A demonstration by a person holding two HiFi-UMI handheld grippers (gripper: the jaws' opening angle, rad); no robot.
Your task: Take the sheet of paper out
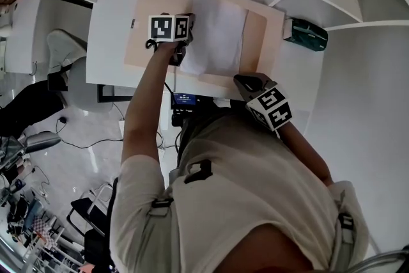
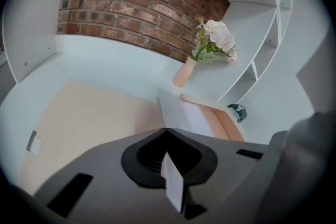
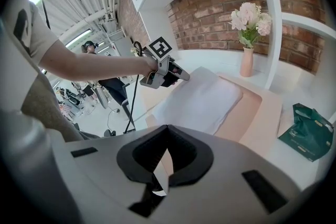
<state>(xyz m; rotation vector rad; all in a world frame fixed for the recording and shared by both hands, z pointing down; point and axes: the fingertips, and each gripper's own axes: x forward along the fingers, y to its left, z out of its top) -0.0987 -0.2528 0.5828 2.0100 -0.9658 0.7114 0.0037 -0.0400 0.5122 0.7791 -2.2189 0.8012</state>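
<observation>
Right now my left gripper (image 2: 168, 136) has its jaws fully together, and a strip of the white sheet of paper (image 1: 217, 38) stands pinched between the pads, its edge poking back toward the camera. My right gripper (image 3: 166, 136) is closed as well, on a thin pale edge. From the head view that looks like the near edge of the peach card folder (image 1: 150, 22), at its right-hand leaf.

The folder lies open and flat on the white table (image 1: 115, 9). The sheet rests across its middle and over the right leaf, and its left side is raised where the left jaws hold it. From the right gripper view the paper bulges slightly over the folder rather than lying flat. The folder's left leaf is bare.

Beyond the folder, at the back of the table, a slim pink vase of pale flowers (image 2: 184, 72) stands upright before a red brick wall (image 2: 131, 8). Just off the folder's right edge, past a white shelf upright (image 3: 270, 23), a dark green crumpled packet (image 3: 307, 134) lies on the table.
</observation>
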